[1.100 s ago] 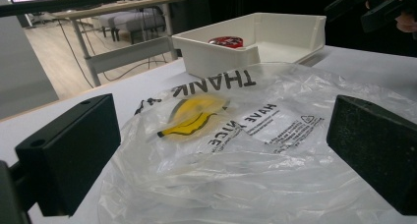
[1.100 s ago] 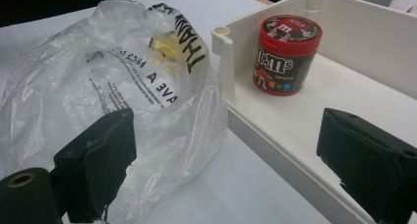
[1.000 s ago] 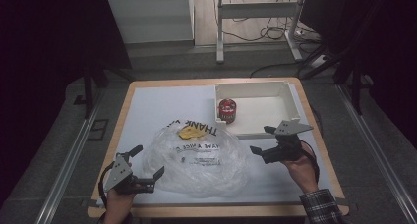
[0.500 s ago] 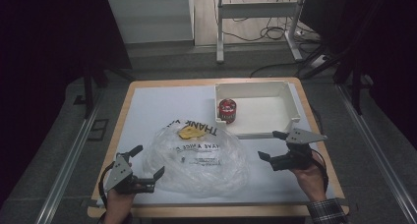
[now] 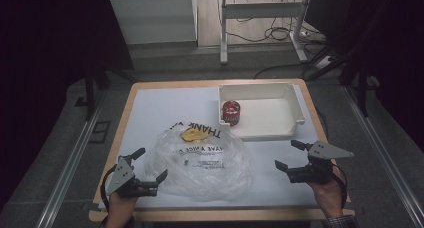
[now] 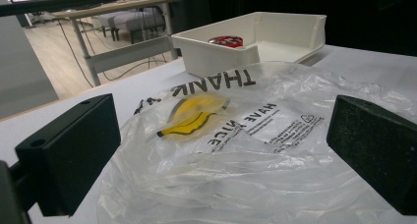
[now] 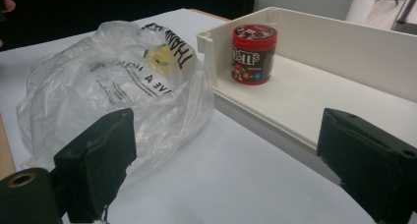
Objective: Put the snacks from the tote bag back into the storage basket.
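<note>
Plastic bag (image 6: 236,150) between open jaws — white tray (image 6: 255,42) behind.

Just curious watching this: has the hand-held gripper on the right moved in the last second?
Yes. The right hand-held gripper drew back from the white tray toward the table's near edge.

A wooden-edged worktop (image 5: 131,108) covered by a white sheet. A crumpled clear plastic bag (image 5: 205,160) with black lettering lies on it near the front. Just beside the bag, toward the far right, sits a white open-fronted tray (image 5: 295,105)
</note>
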{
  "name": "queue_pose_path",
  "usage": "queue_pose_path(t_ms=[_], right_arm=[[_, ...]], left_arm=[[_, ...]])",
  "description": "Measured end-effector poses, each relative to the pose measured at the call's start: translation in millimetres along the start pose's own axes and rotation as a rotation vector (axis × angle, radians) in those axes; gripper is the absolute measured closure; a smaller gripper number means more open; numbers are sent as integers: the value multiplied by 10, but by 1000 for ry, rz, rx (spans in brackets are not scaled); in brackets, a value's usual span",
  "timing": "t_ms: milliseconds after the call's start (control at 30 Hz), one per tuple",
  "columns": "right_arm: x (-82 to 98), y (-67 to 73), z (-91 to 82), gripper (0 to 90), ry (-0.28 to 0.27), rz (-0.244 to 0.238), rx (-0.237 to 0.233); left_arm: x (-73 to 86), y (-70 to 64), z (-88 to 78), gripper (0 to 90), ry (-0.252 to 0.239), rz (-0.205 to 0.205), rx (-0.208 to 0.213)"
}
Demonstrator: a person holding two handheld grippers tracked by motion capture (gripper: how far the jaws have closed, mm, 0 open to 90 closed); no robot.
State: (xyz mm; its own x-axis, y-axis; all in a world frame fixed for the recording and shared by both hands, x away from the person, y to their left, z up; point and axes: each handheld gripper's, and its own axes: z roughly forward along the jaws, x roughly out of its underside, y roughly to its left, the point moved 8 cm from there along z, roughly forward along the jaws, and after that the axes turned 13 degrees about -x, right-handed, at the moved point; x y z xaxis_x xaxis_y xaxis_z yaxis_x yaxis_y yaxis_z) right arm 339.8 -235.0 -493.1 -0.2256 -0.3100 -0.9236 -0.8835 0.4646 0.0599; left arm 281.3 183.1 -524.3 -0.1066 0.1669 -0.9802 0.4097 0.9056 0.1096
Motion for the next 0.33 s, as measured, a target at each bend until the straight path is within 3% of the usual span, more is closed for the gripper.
queue_pose_path(t_ms=[333], right_arm=[[118, -15, -172, 81, -14, 19, 39]], left_arm=[[-4, 0, 7, 0, 0, 4, -2]])
